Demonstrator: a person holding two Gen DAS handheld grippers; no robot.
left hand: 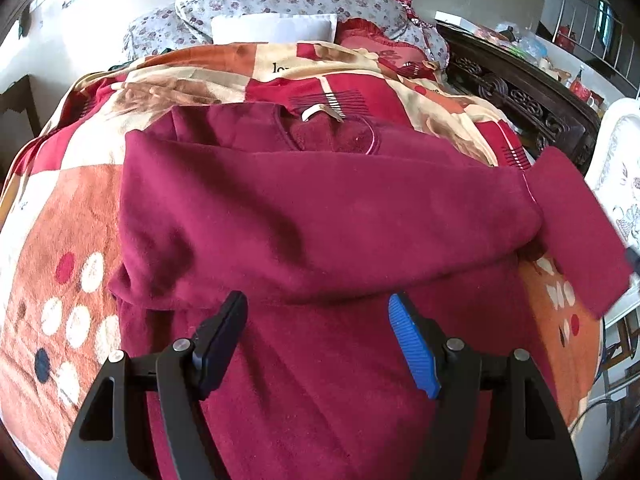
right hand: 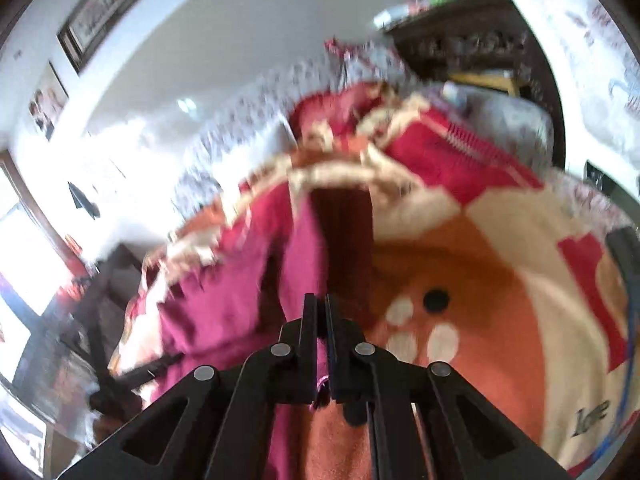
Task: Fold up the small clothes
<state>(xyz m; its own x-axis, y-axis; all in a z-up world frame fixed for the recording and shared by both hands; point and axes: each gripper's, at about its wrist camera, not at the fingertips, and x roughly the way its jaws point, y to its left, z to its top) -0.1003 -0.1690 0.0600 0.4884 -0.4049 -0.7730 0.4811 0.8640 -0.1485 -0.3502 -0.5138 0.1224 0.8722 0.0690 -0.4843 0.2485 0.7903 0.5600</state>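
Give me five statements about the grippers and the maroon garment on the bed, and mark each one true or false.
1. The left gripper is open above the maroon garment. True.
2. The right gripper is open and holds nothing. False: its jaws are shut on maroon fabric of the garment.
3. The garment lies on a patterned blanket of orange, red and cream. True.
4. The garment is blue. False: it is maroon.
5. One sleeve reaches out to the right edge of the left wrist view. True.
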